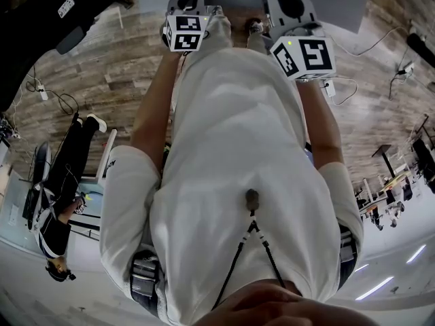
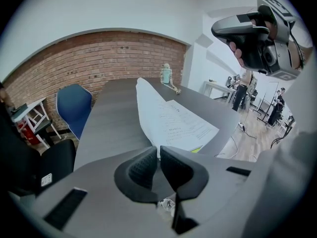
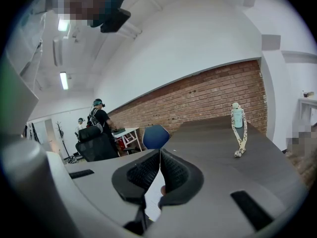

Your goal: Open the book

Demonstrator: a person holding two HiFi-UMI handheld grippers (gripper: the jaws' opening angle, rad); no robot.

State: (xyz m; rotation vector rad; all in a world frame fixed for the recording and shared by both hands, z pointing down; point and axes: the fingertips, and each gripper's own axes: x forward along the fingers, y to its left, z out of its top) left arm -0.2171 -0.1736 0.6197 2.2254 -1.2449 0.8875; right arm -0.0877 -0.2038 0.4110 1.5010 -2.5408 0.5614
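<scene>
Dark grey table [image 2: 114, 118] carries the book [image 2: 190, 128] at its near edge, lying flat with printed pages facing up. One lifted page [image 2: 147, 105] curves up from it into the left gripper [image 2: 158, 150], whose jaws are clamped on the page's lower edge. The right gripper [image 3: 160, 152] is clenched on a thin white sheet [image 3: 151, 192]; whether this is the same page cannot be determined. A bottle [image 3: 238, 117] stands well apart at the far end.

Probable faults:
- Tearing: likely if the two grippers draw apart while both clamp paper.
- Slipping: the grip covers only a narrow margin.
- Book sliding off the edge: upward pull on one page may drag it.
</scene>
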